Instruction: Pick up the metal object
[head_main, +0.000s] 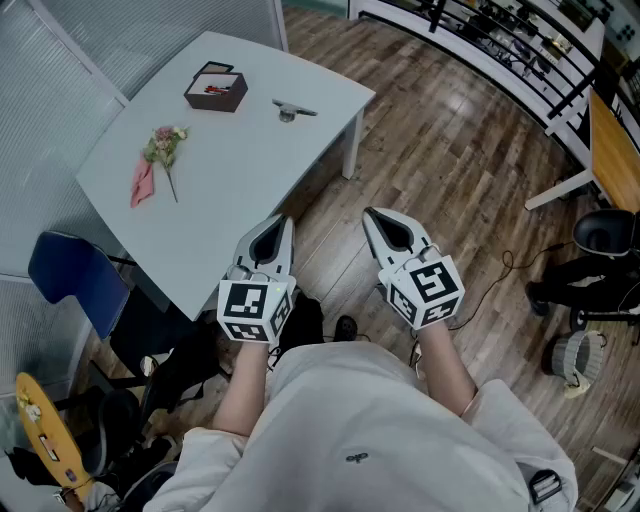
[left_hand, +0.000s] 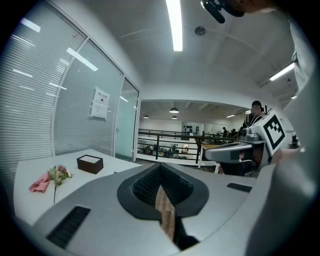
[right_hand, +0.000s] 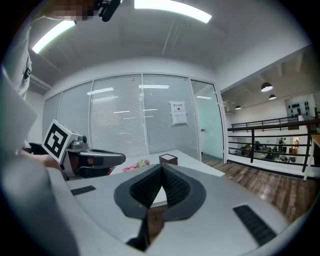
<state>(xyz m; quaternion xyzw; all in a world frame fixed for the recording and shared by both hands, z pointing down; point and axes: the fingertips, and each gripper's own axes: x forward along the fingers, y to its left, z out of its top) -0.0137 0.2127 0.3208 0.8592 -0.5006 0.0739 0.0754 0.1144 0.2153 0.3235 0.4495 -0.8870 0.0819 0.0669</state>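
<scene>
The metal object is small and silvery and lies near the far right edge of the white table. Both grippers hover over the wooden floor, short of the table's near corner and well away from the object. My left gripper is shut with nothing between its jaws, and its tips point toward the table. My right gripper is also shut and empty, level beside the left one. The metal object does not show in either gripper view.
A dark brown box stands at the table's far side, also visible in both gripper views. A flower sprig with a pink cloth lies at the left. A blue chair sits beside the table, and an office chair stands far right.
</scene>
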